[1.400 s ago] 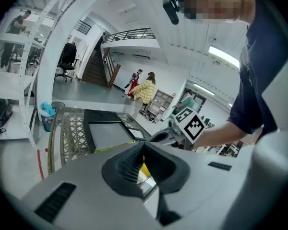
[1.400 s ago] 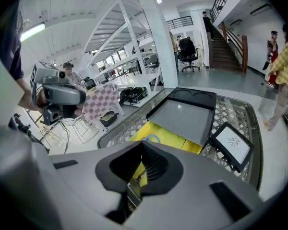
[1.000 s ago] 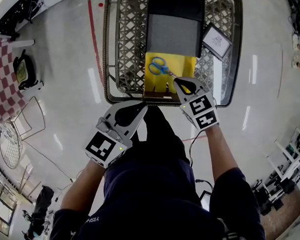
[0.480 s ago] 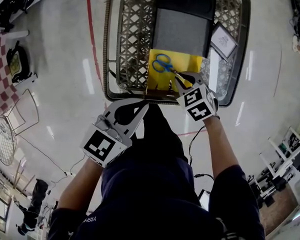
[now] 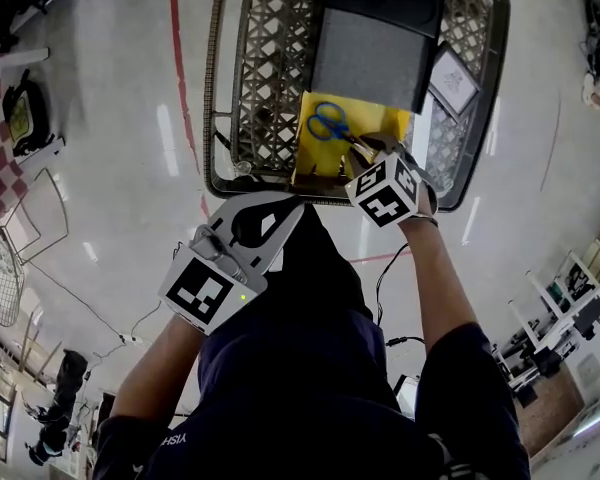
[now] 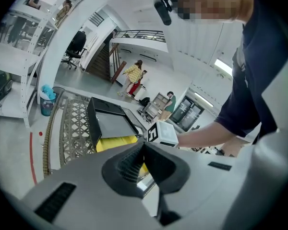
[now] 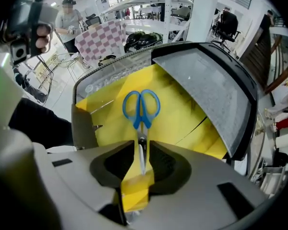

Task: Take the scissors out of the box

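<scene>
— What room have you got in there?

— My open yellow cardboard box point(image 7: 110, 121) sits at the near end of the grey wire lattice basket point(image 5: 270, 58), just inside its front rim. A dark grey, grainy-surfaced lid with a black rim point(image 7: 209, 85) overhangs the far part of the box, and the near part lies open from above. A dull brownish wall stands up along one side. Bare yellow floor shows on both sides of the blue-handled steel scissors point(image 7: 141, 124). Outside the basket a glossy white floor point(image 5: 110, 128) spreads wide, with a red line point(image 5: 178, 58) running beside the basket.

— And how does the thing you're after lie?

— Flat on the yellow bottom of the box. The loops point away from me, and the blades are closed and point straight into my right gripper point(image 7: 140, 146). The loops are smooth plastic, the blades thin and bright.

— How far open are you?

— On the right, my jaws are drawn in to a narrow slot with the blades inside it. The ribbed dark pads are at the metal on either side. My left gripper point(image 6: 143, 146) hangs low outside the basket, close to my body. Its jaws are pressed together with nothing between them.
</scene>
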{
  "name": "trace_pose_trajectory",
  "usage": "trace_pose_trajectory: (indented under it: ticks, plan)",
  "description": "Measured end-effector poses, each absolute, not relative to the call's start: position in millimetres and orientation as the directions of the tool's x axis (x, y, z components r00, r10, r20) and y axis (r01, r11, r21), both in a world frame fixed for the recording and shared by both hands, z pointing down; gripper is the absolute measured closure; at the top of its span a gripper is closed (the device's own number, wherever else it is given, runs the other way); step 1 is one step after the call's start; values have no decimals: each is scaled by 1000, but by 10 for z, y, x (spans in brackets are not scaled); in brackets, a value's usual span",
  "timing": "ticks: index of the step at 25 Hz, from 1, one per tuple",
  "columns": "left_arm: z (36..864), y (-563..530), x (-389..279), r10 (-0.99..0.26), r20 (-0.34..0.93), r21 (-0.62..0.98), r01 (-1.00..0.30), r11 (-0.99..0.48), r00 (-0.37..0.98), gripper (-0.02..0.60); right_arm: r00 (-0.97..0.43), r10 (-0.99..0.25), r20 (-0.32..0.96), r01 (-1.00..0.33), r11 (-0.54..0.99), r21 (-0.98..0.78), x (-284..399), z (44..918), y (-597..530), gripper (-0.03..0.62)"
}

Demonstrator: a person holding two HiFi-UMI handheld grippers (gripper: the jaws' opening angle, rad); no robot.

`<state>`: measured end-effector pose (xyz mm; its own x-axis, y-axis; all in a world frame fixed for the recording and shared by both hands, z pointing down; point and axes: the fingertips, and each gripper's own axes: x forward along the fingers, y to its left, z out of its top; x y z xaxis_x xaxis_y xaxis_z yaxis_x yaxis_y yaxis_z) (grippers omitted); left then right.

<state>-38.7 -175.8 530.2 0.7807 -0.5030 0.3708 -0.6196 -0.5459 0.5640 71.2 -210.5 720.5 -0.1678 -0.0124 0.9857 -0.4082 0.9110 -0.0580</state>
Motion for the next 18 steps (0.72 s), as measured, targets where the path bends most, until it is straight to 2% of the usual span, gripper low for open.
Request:
trace_pose_trajectory:
  ticks: [10,18]
  plan:
    - [5356,-1752,-479,-511,391,572,-637,-517,766,557,-131,16,991,-377,924,-65,724,7298,-2086,496]
    - [5336,-1748,-457,-506,401,559,-641,-526,764,557,-129,-21,991,-358,933,-27,724,7302,-2085,523]
